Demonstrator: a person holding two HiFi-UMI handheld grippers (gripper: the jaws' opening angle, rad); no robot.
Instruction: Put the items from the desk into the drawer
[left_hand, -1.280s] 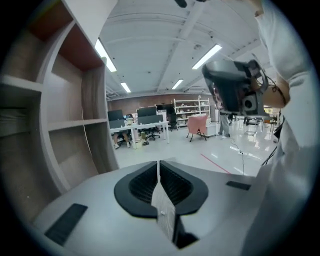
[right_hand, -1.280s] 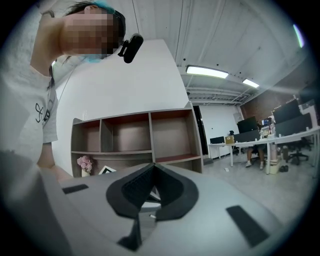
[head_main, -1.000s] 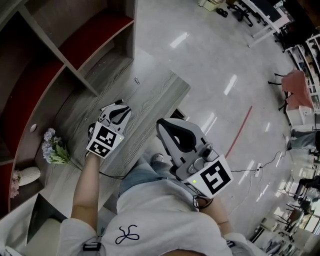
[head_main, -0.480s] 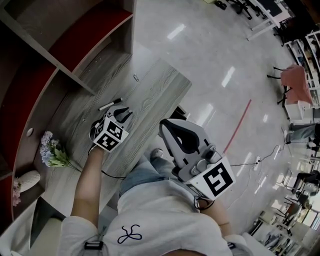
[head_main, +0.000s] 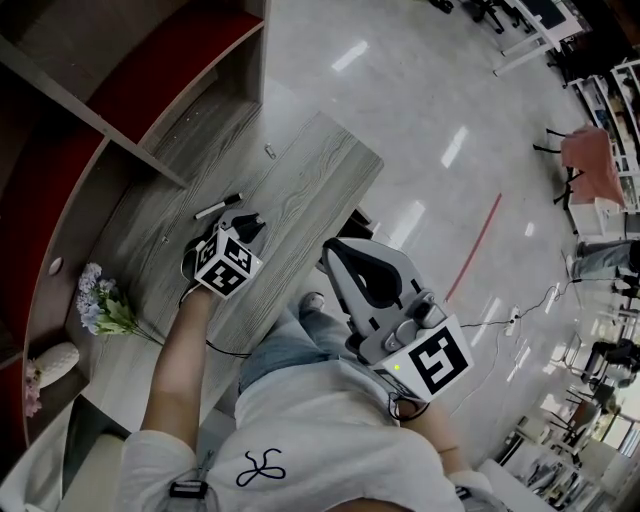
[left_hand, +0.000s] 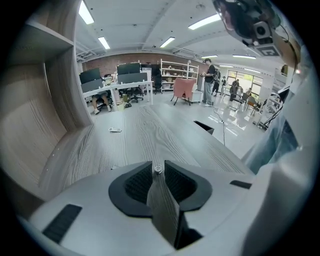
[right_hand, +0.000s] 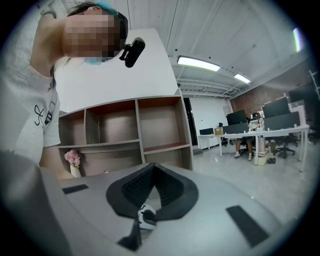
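A black marker (head_main: 217, 207) lies on the wood-grain desk (head_main: 300, 190), just beyond my left gripper (head_main: 249, 221). That gripper hovers low over the desk with its jaws shut and nothing between them; its own view shows the jaw tips of the left gripper (left_hand: 158, 168) pressed together. A small metal clip (head_main: 270, 152) rests farther along the desk, and the clip (left_hand: 115, 130) shows ahead of the jaws. A dark opening (head_main: 357, 222) sits at the desk's near edge; whether it is the drawer is unclear. My right gripper (head_main: 336, 247) hangs off the desk above the lap, shut and empty.
A shelf unit (head_main: 150, 100) with red-backed compartments borders the desk's far side. Artificial flowers (head_main: 100, 300) and a pale vase (head_main: 50, 355) stand at the desk's left end. Shiny floor (head_main: 430, 120) lies to the right, with office chairs and desks far off.
The left gripper has pulled back slightly toward the person, and the black marker, hidden a second ago, now shows beyond its jaws. The right gripper has hardly moved.
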